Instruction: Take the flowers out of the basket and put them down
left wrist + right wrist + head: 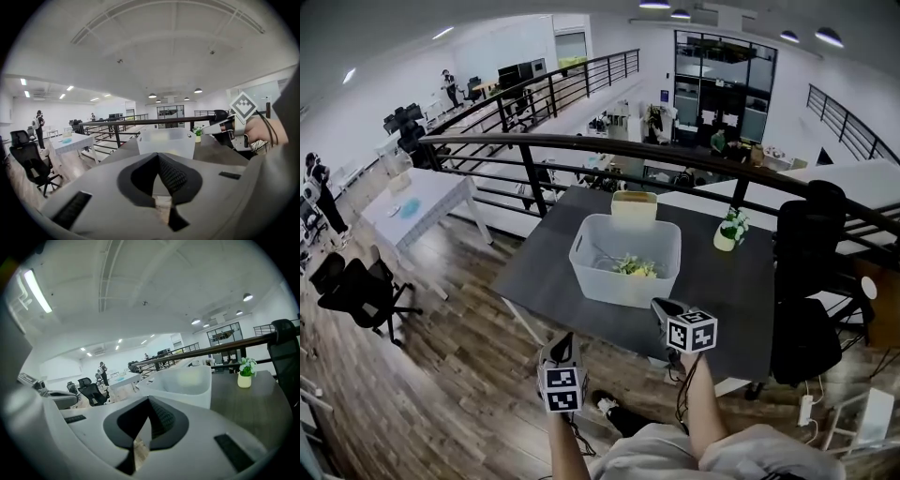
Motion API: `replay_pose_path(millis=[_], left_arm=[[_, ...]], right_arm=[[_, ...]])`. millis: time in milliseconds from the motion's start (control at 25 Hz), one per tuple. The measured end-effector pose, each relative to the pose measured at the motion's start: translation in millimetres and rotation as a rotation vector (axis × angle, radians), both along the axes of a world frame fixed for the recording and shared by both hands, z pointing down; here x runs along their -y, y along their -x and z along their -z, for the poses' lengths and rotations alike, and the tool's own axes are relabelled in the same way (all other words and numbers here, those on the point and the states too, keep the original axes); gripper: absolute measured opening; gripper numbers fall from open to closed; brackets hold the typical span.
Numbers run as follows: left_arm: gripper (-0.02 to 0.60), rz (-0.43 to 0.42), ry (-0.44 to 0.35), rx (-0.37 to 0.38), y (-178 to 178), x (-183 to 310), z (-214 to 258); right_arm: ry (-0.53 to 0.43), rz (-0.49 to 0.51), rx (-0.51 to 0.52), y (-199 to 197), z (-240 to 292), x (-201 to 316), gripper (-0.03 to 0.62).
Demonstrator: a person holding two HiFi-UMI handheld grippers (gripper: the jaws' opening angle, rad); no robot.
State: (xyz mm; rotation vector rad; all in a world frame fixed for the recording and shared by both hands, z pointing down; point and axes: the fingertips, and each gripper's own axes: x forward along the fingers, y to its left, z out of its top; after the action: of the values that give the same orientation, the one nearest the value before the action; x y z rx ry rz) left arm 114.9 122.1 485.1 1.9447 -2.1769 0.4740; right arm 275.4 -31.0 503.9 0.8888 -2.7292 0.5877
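Nearest the person, the left gripper [565, 342] hangs short of the near-left corner of the white translucent plastic basket [619, 284], off the edge of the dark grey table [741, 300]. Its jaws are clenched together on nothing. The right gripper [662, 307] sits just before the basket's near wall, its jaws likewise pressed together and empty. Both point at the basket, which I read as an approach. The 2 pairs of jaws must part before any reach. The bunch of yellow-green flowers [635, 267] lies low on the basket's floor, untouched, so a gripper will probably have to come over the rim. Behind the basket's far wall stands a pale beige box [634, 206], and to the basket's far right a small cream pot of greenery [728, 232].
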Motion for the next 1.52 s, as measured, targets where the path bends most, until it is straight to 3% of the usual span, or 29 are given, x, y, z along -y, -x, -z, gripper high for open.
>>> replay_pose_path(millis=[160, 400, 680, 800, 1080, 1240, 1440, 1520], left_arm=[[0.023, 0.005, -0.007, -0.029, 31.3, 31.9, -1.1], [0.023, -0.037, 0.009, -0.01, 61.7, 63.2, -1.1], [0.023, -0.04, 0.109, 0.156, 152.3, 102.9, -0.7], [0.023, -0.063, 0.07, 0.095, 166.1, 128.6, 2.4], [0.023, -0.14, 0.037, 0.052, 172.6, 180.6, -15.3], [0.023, -0.224, 0.024, 0.031, 164.3, 204.6, 2.4], [0.023, -0.346, -0.07, -0.121, 136.0, 238.3, 26.0], [0.023, -0.387, -0.072, -0.13, 135.2, 248.1, 25.8]], right_arm=[[-0.012, 0.008, -0.022, 22.8, 1.0, 24.1, 0.014], [-0.038, -0.039, 0.021, 52.0, 23.4, 78.1, 0.014], [0.028, -0.039, 0.142, 138.3, 17.8, 127.3, 0.015], [0.058, -0.023, 0.155, 162.6, 9.4, 141.7, 0.014], [0.009, -0.136, 0.22, 153.8, 26.9, 186.3, 0.014], [0.015, -0.208, 0.234, 138.8, 37.7, 183.8, 0.014], [-0.021, -0.314, 0.156, 100.8, 46.8, 188.0, 0.014], [-0.014, -0.37, 0.133, 88.7, 39.8, 181.8, 0.014]])
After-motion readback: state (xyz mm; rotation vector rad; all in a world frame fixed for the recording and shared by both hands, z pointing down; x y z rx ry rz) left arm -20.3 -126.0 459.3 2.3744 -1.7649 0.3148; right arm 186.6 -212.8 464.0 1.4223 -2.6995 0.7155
